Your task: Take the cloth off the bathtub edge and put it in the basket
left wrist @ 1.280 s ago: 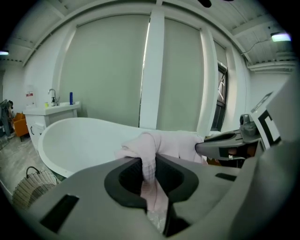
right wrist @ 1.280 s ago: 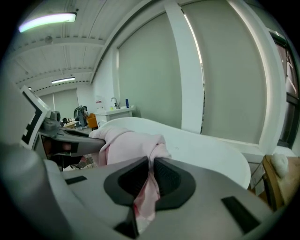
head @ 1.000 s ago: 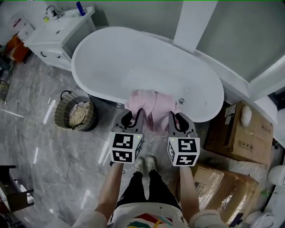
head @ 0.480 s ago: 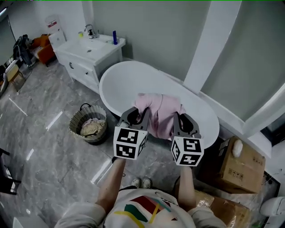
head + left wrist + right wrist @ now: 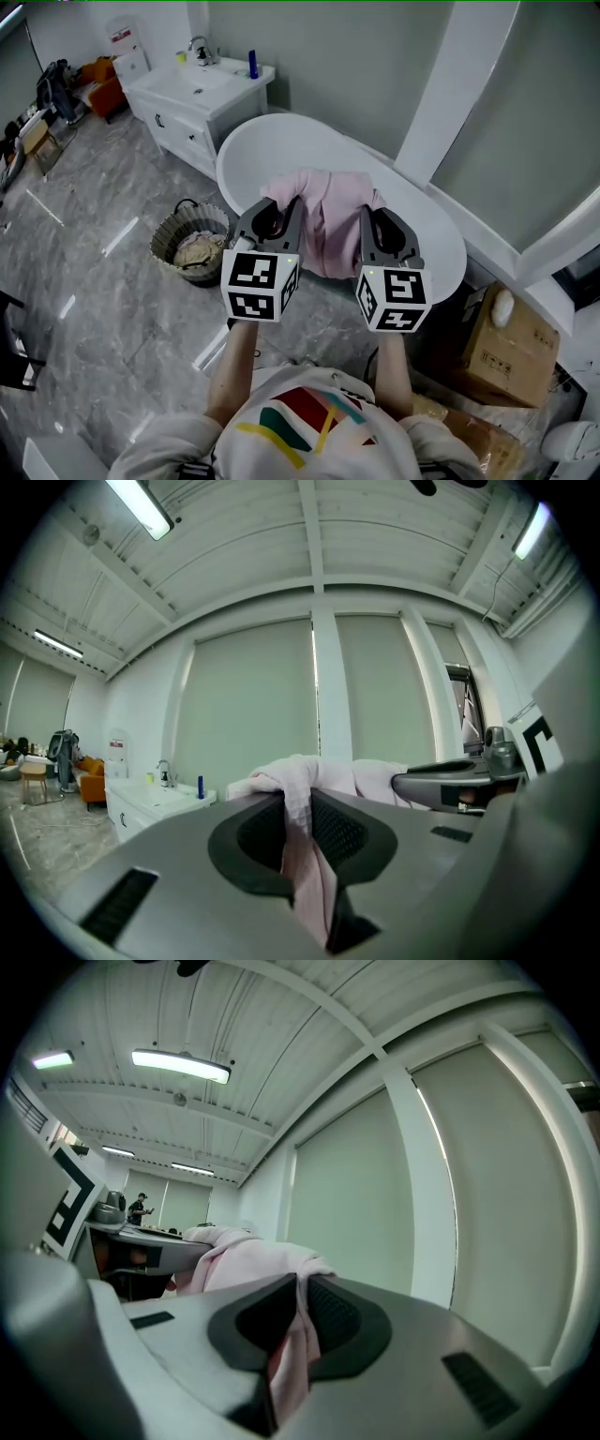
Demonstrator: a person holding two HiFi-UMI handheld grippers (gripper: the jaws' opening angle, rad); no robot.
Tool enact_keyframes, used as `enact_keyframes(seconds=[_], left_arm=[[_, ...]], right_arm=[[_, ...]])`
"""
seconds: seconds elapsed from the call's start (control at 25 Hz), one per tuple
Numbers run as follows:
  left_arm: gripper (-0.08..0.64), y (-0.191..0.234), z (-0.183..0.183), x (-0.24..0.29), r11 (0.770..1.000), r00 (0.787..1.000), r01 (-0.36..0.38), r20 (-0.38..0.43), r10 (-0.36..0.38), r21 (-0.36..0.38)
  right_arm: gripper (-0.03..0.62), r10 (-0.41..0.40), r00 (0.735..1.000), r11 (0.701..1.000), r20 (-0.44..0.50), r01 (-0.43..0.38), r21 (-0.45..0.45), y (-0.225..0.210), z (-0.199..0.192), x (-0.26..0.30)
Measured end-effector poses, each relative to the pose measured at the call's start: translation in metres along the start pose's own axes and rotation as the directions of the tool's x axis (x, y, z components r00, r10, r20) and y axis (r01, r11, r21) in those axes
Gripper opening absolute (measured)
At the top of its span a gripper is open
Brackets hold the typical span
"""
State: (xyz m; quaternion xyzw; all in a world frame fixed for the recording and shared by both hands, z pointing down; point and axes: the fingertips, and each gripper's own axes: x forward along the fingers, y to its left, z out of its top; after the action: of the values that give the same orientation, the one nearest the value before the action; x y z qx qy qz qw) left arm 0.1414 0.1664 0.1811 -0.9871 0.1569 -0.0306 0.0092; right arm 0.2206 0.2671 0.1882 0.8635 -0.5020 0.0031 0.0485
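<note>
A pink cloth (image 5: 330, 217) hangs in the air between both grippers, lifted clear above the white bathtub (image 5: 281, 150). My left gripper (image 5: 281, 208) is shut on the cloth's left part; the pink fabric (image 5: 298, 829) is pinched between its dark pads. My right gripper (image 5: 367, 219) is shut on the cloth's right part, with fabric (image 5: 292, 1344) squeezed between its pads. Both grippers point level. The woven basket (image 5: 190, 246) stands on the floor to the left of the tub and holds a beige cloth.
A white vanity with sink (image 5: 202, 89) stands at the back left. Cardboard boxes (image 5: 511, 342) sit at the right. A white pillar (image 5: 450, 84) rises behind the tub. Grey marble floor (image 5: 103, 319) spreads to the left.
Both grippers have risen with the pink cloth, lifting it off the tub's near edge. The head view has swung, so the tub and basket now lie farther back.
</note>
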Motion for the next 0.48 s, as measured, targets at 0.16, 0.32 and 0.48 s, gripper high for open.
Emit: enact_keyframes(seconds=[0.16,0.32,0.48], left_arm=[[0.067,-0.003,0.009,0.003,1.0,1.0,-0.015,0.017,0.015,0.004],[0.067,-0.009,0.008,0.005,0.999,0.999,-0.031,0.025,0.031,0.016],[0.067,-0.011,0.006,0.005,0.998,0.998,-0.059,0.035,0.059,0.016]], right_arm=[[0.049,0.015,1.0,1.0,0.018,-0.015,0.002,-0.005,0.005,0.0],[0.048,0.033,0.999,0.999,0.021,-0.033,0.009,-0.011,0.0,0.001],[0.048,0.06,0.998,0.998,0.018,-0.06,0.002,-0.013,-0.001,0.003]])
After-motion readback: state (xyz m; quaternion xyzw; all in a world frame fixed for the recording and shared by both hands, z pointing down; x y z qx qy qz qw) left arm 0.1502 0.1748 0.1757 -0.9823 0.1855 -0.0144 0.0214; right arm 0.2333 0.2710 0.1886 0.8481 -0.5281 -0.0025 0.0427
